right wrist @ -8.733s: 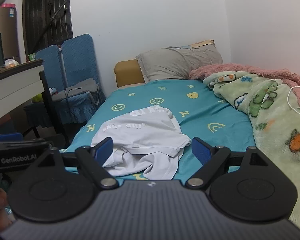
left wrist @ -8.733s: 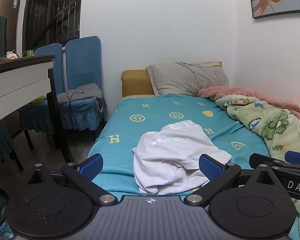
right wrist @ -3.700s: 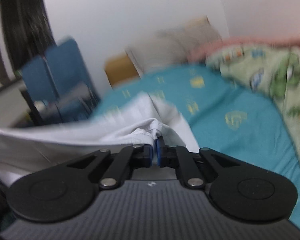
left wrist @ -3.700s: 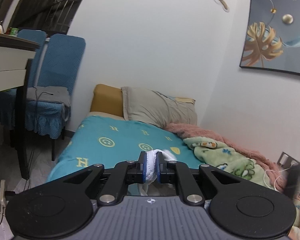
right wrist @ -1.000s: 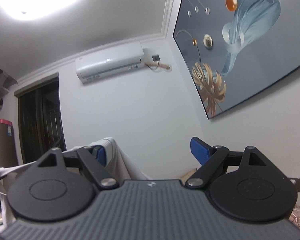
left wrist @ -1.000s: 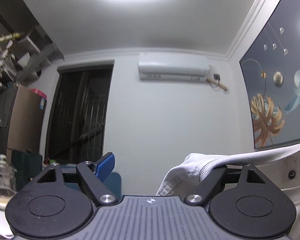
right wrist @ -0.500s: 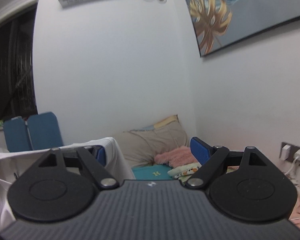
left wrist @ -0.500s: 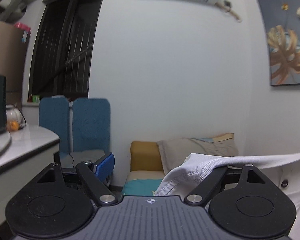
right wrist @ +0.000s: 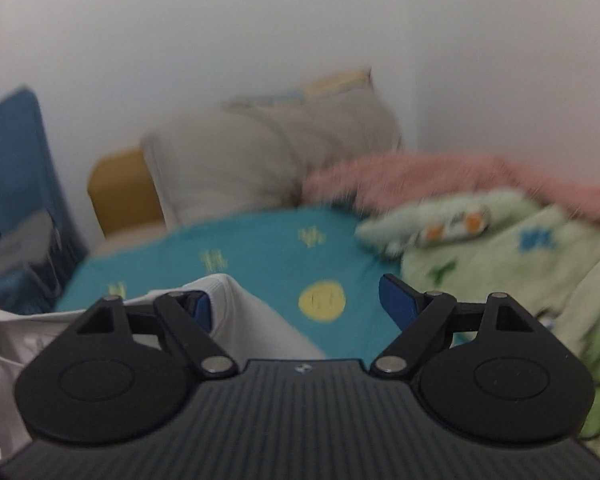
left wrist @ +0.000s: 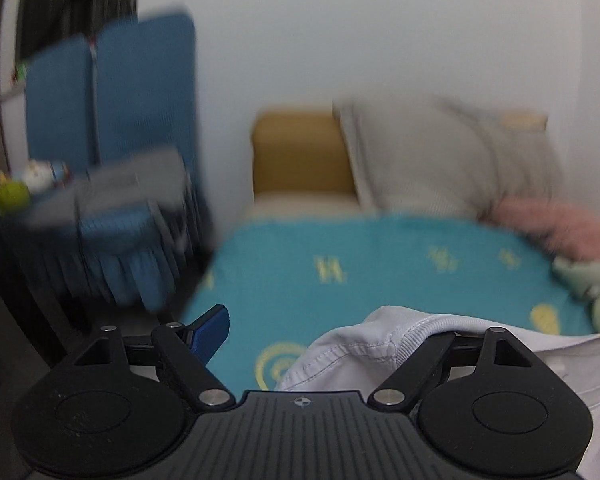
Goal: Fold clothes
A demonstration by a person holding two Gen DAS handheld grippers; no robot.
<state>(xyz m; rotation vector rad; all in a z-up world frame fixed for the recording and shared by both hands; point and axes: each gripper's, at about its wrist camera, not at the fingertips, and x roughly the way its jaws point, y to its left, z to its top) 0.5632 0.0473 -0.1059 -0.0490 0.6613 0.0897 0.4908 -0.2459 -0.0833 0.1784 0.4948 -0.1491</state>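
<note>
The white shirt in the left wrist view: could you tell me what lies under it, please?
The white shirt drapes over the right finger of the open left gripper, hiding that blue pad. Beyond lies the teal bedsheet; whatever is beneath the hanging cloth is covered.

Bed (left wrist: 380,280) ahead; pillow (left wrist: 440,160) at 12 o'clock, at bed's head. Chairs (left wrist: 112,120) at 10 o'clock, beside bed. Blankets (right wrist: 500,220) at 2 o'clock, on bed. Shirt (left wrist: 380,352) draped over right finger, near edge.

Even, soft indoor light, no glare. Both views motion-blurred; pillow (left wrist: 448,156) and blue chairs (left wrist: 112,120) smeared. Foreground gripper bodies sharp. Fisheye bending and dark vignette at corners.
</note>
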